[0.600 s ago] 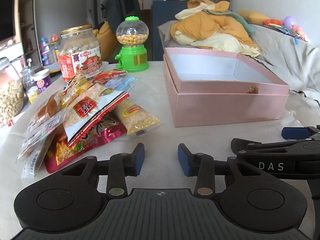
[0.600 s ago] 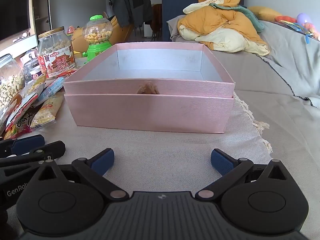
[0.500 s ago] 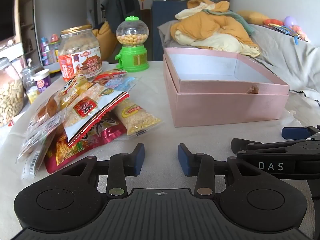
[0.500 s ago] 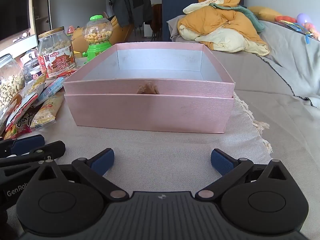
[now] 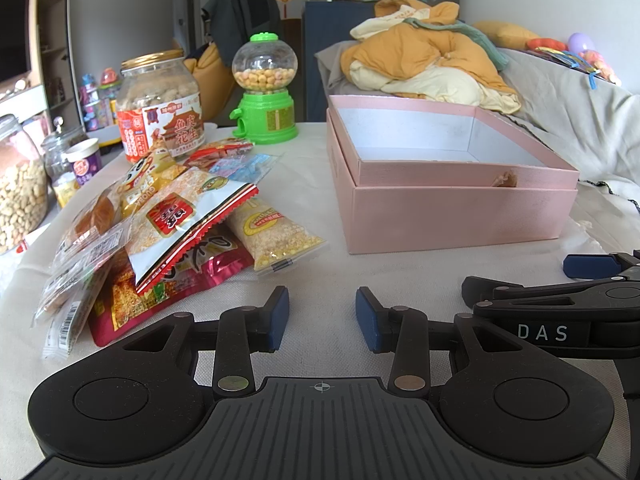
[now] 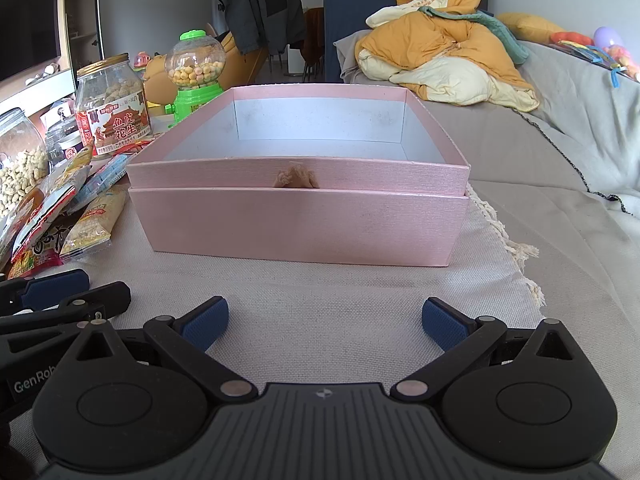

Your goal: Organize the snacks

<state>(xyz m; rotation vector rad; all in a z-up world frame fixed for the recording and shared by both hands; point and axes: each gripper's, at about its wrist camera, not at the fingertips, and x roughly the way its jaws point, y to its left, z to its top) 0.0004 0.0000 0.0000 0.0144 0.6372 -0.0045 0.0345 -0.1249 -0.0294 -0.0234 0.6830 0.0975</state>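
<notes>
Snacks [image 5: 168,236] lie in a loose, overlapping heap on the cloth-covered table [image 5: 320,276], to the left of the pink box [image 5: 452,216]; in the right wrist view the same heap [image 6: 60,216] shows at the left edge. The box stands open, and the part of its pale inside that shows holds nothing, though its near floor is hidden behind the front wall. A small tan tuft sticks out at the seam on its front. By my reading the sorting has not begun: every packet is outside the box, none is in either gripper, so the whole job of moving them over is left.

The left gripper [image 5: 322,312] hovers low over bare cloth near the heap, its fingers partly apart with nothing between them. The right gripper [image 6: 324,318] faces the front of the box, its fingers spread wide and empty.

Writing that can be read: the right gripper's body shows "DAS" in the left wrist view, and the left gripper's body shows "GenRob", cut off, in the right wrist view. The big peanut jar [image 5: 160,108] behind the heap has a red label with Chinese characters, 鱼皮花生. The packets carry Chinese print too, but it is too creased and small to read surely. A green candy dispenser [image 5: 265,92] beside the jar has a label I cannot make out.
</notes>
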